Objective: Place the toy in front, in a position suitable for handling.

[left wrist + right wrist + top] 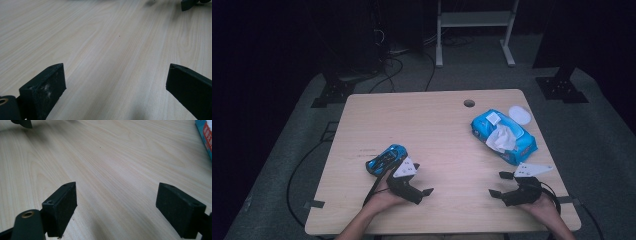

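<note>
- We hold the left gripper point(426, 186) low over the table point(437, 130) near its front edge, jaws wide apart with only bare wood between them.
- Our right gripper point(500, 184) rests near the front right corner, its jaws also spread wide, nothing in them.
- The two grippers point toward each other, well apart.
- The toy car point(386, 159), blue and black, lies on the table just behind our left gripper's grey plate, close to it; we cannot tell whether they touch.
- The wipes pack point(504, 136) lies behind our right gripper, a white wipe sticking out of its top.
- A white lid point(519, 114) lies just beside the pack, at its far side.
</note>
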### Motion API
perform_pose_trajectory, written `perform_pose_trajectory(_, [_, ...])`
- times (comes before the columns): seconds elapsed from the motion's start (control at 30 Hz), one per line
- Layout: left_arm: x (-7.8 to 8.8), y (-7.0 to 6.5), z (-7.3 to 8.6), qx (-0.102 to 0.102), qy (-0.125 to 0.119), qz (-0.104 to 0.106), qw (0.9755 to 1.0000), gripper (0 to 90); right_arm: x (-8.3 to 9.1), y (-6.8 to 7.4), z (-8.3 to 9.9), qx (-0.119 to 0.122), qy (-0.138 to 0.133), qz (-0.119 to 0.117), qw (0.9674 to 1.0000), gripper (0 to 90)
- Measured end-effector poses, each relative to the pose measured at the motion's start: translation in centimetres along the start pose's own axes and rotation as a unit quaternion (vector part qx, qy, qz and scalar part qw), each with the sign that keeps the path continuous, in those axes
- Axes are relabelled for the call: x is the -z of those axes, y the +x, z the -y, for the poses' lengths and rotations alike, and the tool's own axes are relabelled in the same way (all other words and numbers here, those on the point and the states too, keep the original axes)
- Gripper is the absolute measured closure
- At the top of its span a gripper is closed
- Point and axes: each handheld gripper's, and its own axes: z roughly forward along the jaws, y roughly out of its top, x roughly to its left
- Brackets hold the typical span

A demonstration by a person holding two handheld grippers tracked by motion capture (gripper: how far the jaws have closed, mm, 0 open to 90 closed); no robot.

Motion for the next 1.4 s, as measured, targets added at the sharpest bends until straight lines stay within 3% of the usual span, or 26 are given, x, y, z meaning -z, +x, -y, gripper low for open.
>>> perform_pose_trajectory(0.23, [0.2,0.0,-0.2,-0.012,0.004,-0.003,0.9999,1.9,-0.2,-0.3,-0.1,-0.004,0.000,-0.005,1.0000,16.2])
perform_pose_trajectory(0.5, [1.7,1.0,-0.7,-0.029,0.004,-0.032,0.9991,1.9,-0.1,0.4,-0.3,-0.003,-0.004,-0.005,1.0000,16.2])
perform_pose_trajectory(0.9, [4.9,3.6,-1.2,-0.019,-0.004,-0.070,0.9974,1.9,-0.8,0.9,-0.9,-0.001,0.002,-0.014,0.9999,16.2])
perform_pose_trajectory(1.13, [5.5,5.2,-0.8,-0.014,0.020,-0.080,0.9965,1.9,-1.0,1.0,-1.0,0.000,0.005,-0.017,0.9998,16.2])
perform_pose_trajectory(1.4, [6.2,7.4,-0.3,0.007,0.038,-0.086,0.9955,1.9,-0.9,1.1,-1.0,0.000,0.005,-0.018,0.9998,16.2])
